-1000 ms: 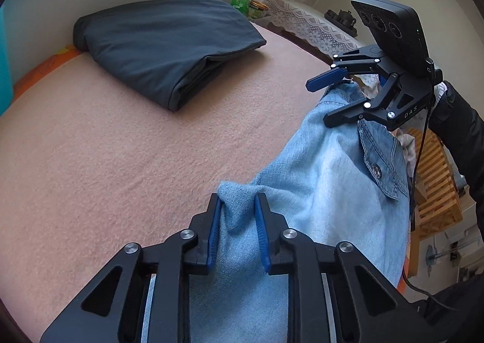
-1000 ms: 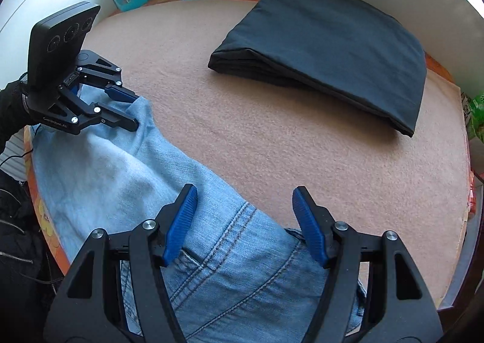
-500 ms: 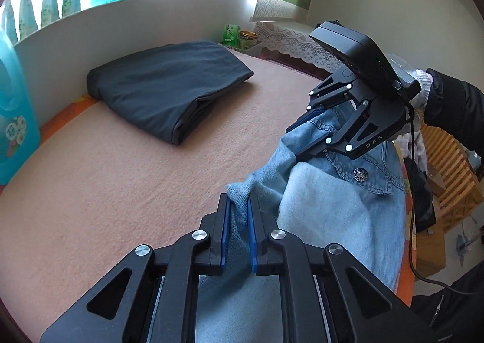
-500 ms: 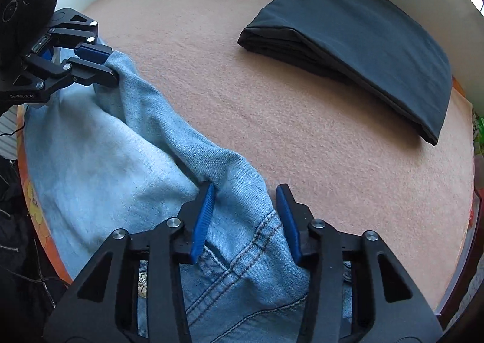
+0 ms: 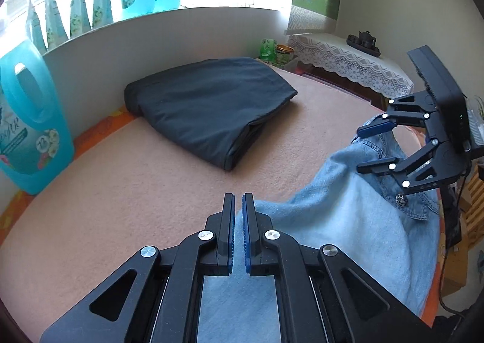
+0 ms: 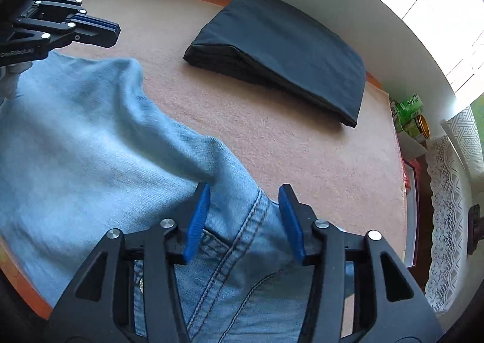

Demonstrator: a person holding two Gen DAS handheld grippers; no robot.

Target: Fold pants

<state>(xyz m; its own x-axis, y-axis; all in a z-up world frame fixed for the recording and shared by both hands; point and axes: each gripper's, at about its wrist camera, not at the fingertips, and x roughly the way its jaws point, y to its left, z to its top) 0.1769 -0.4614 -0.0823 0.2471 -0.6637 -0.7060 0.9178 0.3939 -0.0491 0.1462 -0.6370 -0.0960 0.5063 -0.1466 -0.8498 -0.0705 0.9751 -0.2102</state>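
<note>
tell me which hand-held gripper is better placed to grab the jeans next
Right. The right hand-held gripper is open astride the jeans at the waistband; the left hand-held gripper is shut, empty, above the cloth.

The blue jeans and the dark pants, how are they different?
The jeans are light blue denim; the dark pants are plain charcoal. The jeans lie loose and hang over the table's near edge; the dark pants sit folded flat near the far wall. Both rest on the same tan table.
</note>
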